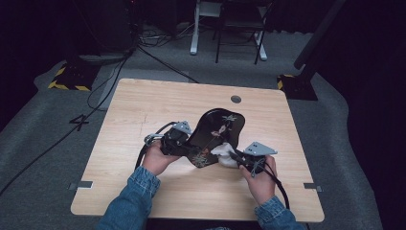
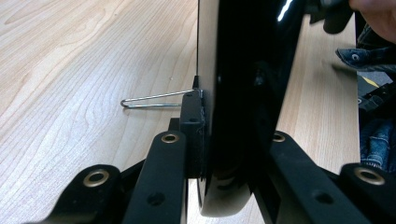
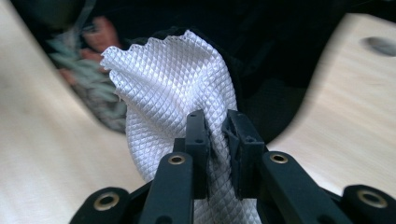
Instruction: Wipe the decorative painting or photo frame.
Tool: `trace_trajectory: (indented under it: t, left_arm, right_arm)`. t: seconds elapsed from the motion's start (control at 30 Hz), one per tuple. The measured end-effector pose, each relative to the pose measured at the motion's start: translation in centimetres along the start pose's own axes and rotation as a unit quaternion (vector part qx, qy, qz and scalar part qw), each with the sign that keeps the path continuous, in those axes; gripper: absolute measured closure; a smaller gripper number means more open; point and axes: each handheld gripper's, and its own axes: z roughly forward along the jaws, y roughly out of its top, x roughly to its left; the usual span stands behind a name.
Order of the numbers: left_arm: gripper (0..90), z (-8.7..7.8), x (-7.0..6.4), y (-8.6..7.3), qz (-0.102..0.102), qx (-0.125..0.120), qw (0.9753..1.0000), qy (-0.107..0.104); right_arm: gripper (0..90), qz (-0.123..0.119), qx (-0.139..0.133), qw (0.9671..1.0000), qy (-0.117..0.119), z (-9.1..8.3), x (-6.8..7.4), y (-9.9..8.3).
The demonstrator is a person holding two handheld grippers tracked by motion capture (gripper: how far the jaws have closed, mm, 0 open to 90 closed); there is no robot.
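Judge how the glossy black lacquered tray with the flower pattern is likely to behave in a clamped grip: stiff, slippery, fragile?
The glossy black lacquered tray probably stays stiff: held at one edge by the left hand-held gripper, it stands tilted without sagging. Its mirror-like sheen suggests it could slip between the jaws. The painted finish likely scratches easily, which suits wiping with the white quilted cloth that the right hand-held gripper pinches.

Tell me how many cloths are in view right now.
1. The white cloth is pinched in the right gripper, pressed against the black tray that the left gripper holds tilted above the table.
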Motion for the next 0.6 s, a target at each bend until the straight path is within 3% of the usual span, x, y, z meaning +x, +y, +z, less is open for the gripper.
trace_trajectory:
  t: [0.07, 0.17, 0.27, 0.37, 0.6]
  left_arm:
    - [79.3, 0.0, 0.0, 0.0, 0.000, 0.000, 1.0000, 0.000]
    - [79.3, 0.0, 0.0, 0.0, 0.000, 0.001, 1.0000, 0.000]
    - [79.3, 0.0, 0.0, 0.0, 0.000, 0.001, 1.0000, 0.000]
    - [79.3, 0.0, 0.0, 0.0, 0.001, 0.001, 1.0000, 0.000]
    - [79.4, 0.0, 0.0, 0.0, 0.004, 0.003, 1.0000, -0.001]
  right_arm:
    - [80.4, -0.003, -0.005, 0.9999, -0.014, -0.2, -0.2, -0.1]
    - [81.0, -0.005, -0.031, 0.9978, -0.058, -0.9, -0.5, -0.3]
    - [81.0, -0.009, -0.044, 0.9963, -0.074, -1.2, -0.4, -0.3]
    - [81.0, -0.008, -0.041, 0.9966, -0.071, -0.9, -0.2, -0.2]
    - [80.8, -0.016, -0.019, 0.9989, -0.038, 0.6, 1.0, -0.3]
